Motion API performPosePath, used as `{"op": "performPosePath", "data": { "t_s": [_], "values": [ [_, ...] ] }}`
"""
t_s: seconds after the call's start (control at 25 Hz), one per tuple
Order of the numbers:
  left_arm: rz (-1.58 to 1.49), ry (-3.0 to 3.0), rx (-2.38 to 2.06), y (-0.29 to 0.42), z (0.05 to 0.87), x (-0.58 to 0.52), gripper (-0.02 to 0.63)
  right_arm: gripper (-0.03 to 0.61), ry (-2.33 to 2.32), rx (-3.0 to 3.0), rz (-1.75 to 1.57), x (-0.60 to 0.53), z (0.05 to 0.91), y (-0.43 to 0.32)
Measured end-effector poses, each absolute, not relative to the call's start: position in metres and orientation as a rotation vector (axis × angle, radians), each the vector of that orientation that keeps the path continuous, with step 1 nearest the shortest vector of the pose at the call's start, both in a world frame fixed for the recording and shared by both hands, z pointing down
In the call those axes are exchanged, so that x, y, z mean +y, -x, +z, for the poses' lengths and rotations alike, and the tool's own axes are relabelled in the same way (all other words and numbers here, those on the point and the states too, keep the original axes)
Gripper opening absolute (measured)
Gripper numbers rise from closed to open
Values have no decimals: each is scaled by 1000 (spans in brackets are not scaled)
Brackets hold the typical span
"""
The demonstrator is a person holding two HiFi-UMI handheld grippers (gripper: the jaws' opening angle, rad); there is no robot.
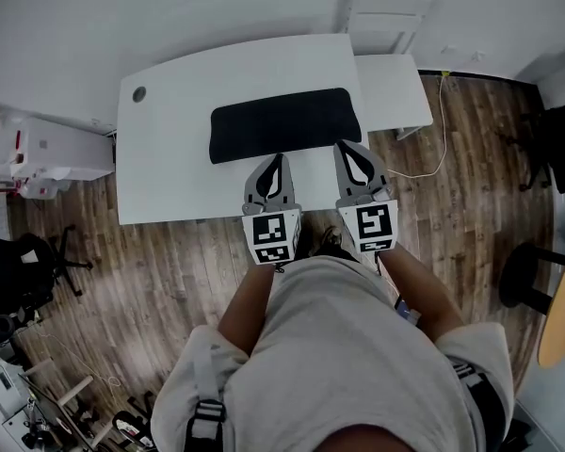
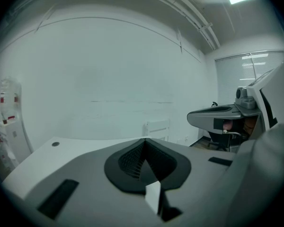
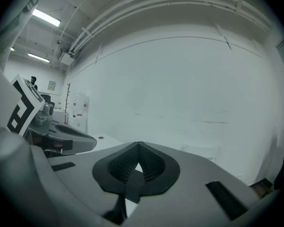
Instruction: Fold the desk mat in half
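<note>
On the white counter the black desk mat lies flat; it is probably soft, light and floppy. The left hand-held gripper and right hand-held gripper hover by its near edge, both closed and empty. The near corners look the best places to pinch it.

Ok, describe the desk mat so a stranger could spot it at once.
Look at the white desk standing on the wood floor. On its top, right of centre, lies the desk mat, a long flat strip with rounded corners. It is the only large black thing there; the small grey hole sits far off near the left corner.
</note>
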State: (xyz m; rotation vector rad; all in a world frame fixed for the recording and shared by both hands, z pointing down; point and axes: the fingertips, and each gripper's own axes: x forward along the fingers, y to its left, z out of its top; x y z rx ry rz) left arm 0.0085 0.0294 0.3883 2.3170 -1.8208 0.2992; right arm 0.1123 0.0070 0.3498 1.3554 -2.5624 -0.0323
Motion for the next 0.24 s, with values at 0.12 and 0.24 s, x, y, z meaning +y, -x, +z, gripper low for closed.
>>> {"op": "performPosePath", "data": {
  "t_s": [0.12, 0.24],
  "values": [
    [301, -2330, -1814, -9, 384, 31, 11, 38, -1352, -2570, -23, 10, 348, -109],
    [316, -2330, -1794, -8, 386, 35, 12, 38, -1348, -2569, -6, 14, 350, -105]
  ]
}}
